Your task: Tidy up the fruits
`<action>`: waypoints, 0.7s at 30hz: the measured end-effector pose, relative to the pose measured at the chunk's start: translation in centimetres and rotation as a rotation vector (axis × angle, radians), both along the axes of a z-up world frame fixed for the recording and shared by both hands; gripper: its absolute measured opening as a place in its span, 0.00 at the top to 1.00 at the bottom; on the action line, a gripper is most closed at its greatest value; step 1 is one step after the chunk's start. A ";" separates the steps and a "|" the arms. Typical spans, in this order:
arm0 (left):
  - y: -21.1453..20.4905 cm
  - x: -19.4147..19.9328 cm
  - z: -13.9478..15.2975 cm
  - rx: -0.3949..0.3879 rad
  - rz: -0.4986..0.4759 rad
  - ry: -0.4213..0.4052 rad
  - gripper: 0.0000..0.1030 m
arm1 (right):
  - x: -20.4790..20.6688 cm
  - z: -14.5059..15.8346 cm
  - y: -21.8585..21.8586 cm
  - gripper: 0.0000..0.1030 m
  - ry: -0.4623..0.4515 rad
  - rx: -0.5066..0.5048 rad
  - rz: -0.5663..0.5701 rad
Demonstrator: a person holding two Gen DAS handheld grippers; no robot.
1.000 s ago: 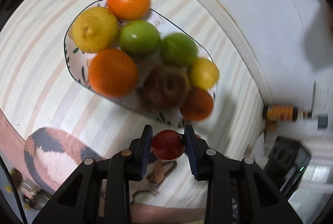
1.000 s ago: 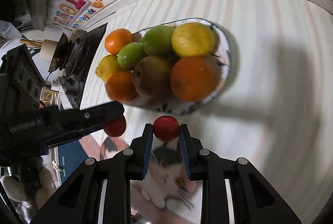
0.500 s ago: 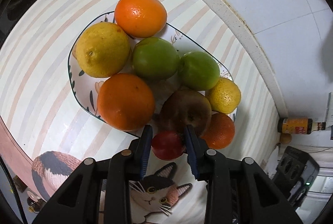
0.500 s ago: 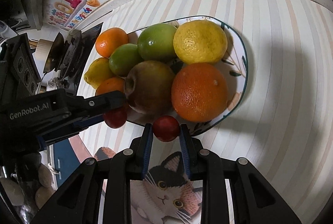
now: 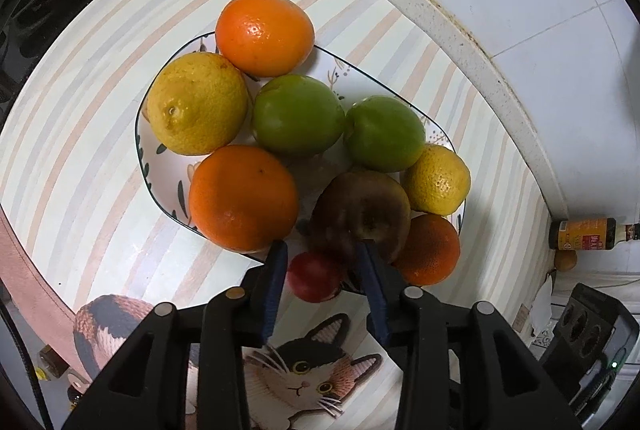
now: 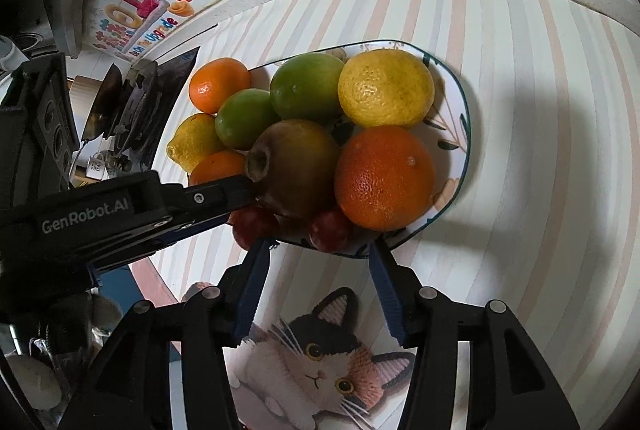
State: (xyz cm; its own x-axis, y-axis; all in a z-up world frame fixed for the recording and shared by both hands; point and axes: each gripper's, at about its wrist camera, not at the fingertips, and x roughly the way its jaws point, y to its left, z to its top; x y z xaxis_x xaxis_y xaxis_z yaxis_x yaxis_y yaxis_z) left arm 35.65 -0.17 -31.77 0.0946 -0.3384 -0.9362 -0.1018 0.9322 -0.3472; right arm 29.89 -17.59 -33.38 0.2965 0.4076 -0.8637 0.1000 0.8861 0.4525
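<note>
Plate, white, dark-rimmed, leaf-patterned, on striped cloth; heaped with fruit.
Contents, left wrist view: far orange; large lemon; two limes, and; near orange; small lemon; brown fruit; small orange.
Left gripper: spread, blue pads clear on both sides of a red fruit lying at the plate's near rim, just below the brown fruit.
Right gripper: wide apart, grasping nothing; second red fruit beyond the tips, on the plate's near edge, touching the near orange.
Right wrist view: two red fruits side by side under the brown fruit, the other nearer the left gripper's black arm.
Cat-print mat under both grippers, just beside the plate.
Bottle lying by the wall, well apart from the plate.
Stickers on the wall, far left.
</note>
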 end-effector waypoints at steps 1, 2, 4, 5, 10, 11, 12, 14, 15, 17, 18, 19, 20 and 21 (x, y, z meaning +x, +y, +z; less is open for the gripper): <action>0.0 0.0 0.0 0.004 -0.001 0.000 0.65 | -0.1 0.1 0.0 0.47 0.001 -0.005 -0.001; 0.0 -0.1 0.1 0.010 -0.002 0.001 0.65 | -0.2 0.2 -0.1 0.47 0.000 -0.006 -0.002; 0.0 -0.2 0.3 0.023 -0.002 -0.003 0.64 | -0.7 0.5 -0.4 0.46 -0.006 -0.008 -0.001; 0.1 -0.4 0.5 0.034 -0.004 -0.011 0.64 | -0.9 0.8 -0.5 0.45 -0.009 -0.014 -0.003; 0.2 -1.8 2.7 0.164 -0.038 -0.104 0.50 | -2.2 3.3 -1.4 0.09 -0.043 -0.144 -0.019; 0.3 -2.1 3.1 0.192 -0.044 -0.124 0.40 | -2.4 4.0 -1.6 0.09 -0.045 -0.194 -0.023; 0.4 -2.6 3.6 0.228 -0.046 -0.145 0.31 | -2.5 4.4 -1.7 0.09 -0.049 -0.219 -0.024; 0.5 -3.5 4.3 0.292 -0.056 -0.180 0.26 | -2.9 5.7 -2.0 0.06 -0.073 -0.288 -0.027; 0.5 -4.0 4.6 0.318 -0.061 -0.192 0.23 | -3.1 6.2 -2.1 0.05 -0.086 -0.304 -0.025; 0.6 -4.9 5.1 0.354 -0.063 -0.206 0.09 | -3.5 7.4 -2.1 0.05 -0.110 -0.351 -0.011; 0.7 -5.4 5.4 0.372 -0.061 -0.219 0.05 | -3.7 7.9 -2.1 0.05 -0.121 -0.362 -0.004; 0.6 -6.0 5.8 0.397 -0.057 -0.235 0.05 | -4.0 8.5 -2.0 0.05 -0.133 -0.373 0.007; 0.7 -6.4 6.2 0.408 -0.051 -0.246 0.05 | -4.2 9.0 -1.7 0.05 -0.144 -0.389 0.019; 0.7 -6.9 6.6 0.418 -0.044 -0.259 0.05 | -4.4 9.4 -1.7 0.05 -0.154 -0.394 0.026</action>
